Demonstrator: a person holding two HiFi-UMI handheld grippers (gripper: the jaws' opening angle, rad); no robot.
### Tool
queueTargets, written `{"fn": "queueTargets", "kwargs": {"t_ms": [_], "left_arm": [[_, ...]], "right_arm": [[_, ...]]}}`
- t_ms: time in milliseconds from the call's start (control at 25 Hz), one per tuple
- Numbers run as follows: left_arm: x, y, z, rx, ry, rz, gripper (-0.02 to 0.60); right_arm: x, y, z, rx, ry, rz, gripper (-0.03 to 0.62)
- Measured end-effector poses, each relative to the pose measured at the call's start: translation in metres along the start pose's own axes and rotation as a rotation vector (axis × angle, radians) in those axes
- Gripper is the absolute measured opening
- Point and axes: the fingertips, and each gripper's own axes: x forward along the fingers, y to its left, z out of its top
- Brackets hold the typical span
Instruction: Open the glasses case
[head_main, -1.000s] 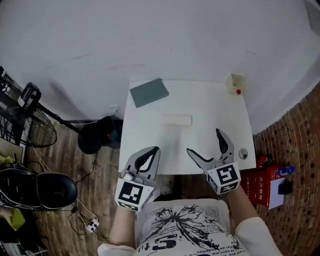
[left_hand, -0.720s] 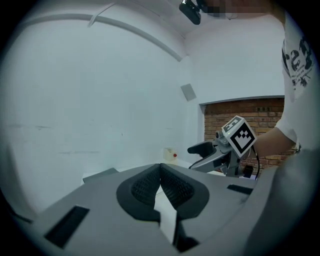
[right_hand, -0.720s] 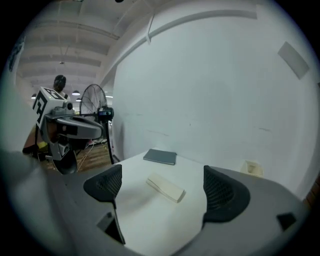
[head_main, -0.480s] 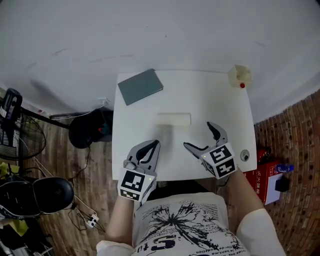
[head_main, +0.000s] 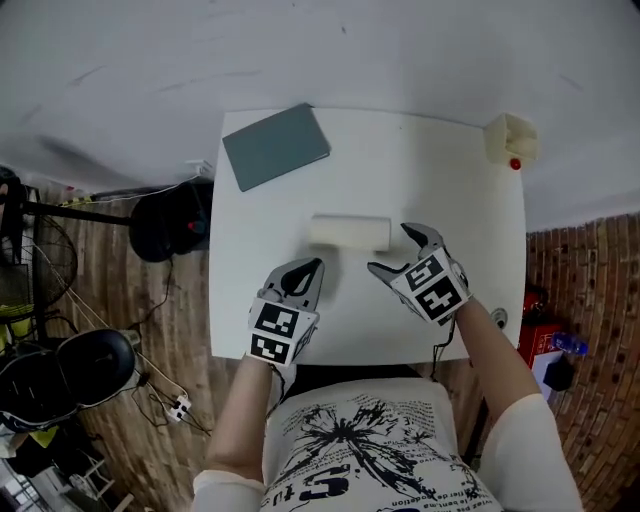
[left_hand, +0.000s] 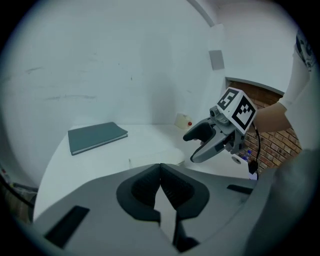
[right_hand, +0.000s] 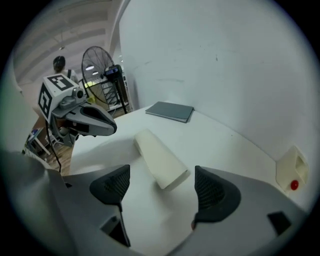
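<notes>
1. Position of the task's thing: the cream, oblong, hard-shelled glasses case lay flat and shut near the middle of the white square table, its long side running across the person's view. I could not make out its seam.
2. The right gripper stood with its jaws well apart and closing. In the right gripper view the case's near end lay just ahead of the gap between the dark pads, which touched nothing.
3. The left gripper had its jaws pressed together with nothing between them. Its tip was close to the case's near left corner but apart from it.
4. A second earlier both grippers had hung back at the table's near edge. They had since come forward and down to flank the case, which had not shifted on the table (it kept its place relative to the notebook).
5. That suggested the approach was nearly over and the opening itself not begun. The right jaws would probably settle on the case's end next, with the left tip free to work at the lid.
6. Farther out, a flat slate-grey notebook lay at the far left corner. A small cream box with a red button sat at the far right, both well apart from the case.
</notes>
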Motion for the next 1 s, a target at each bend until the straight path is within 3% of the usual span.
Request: {"fn": "queueTargets", "kwargs": {"t_ms": [280, 560, 1000], "left_arm": [[0.044, 0.02, -0.02, -0.066, 0.092, 0.017, 0.014], [0.061, 0.029, -0.03, -0.076, 0.143, 0.051, 0.014], [0.061, 0.032, -0.03, -0.125, 0.117, 0.033, 0.014]], "right_arm": [[0.035, -0.013, 0.002, -0.109, 0.061, 0.032, 0.398], [0.05, -0.008, -0.002, -0.157, 0.088, 0.054, 0.364], [0.061, -0.009, -0.002, -0.247, 0.113, -0.002, 0.348]]}}
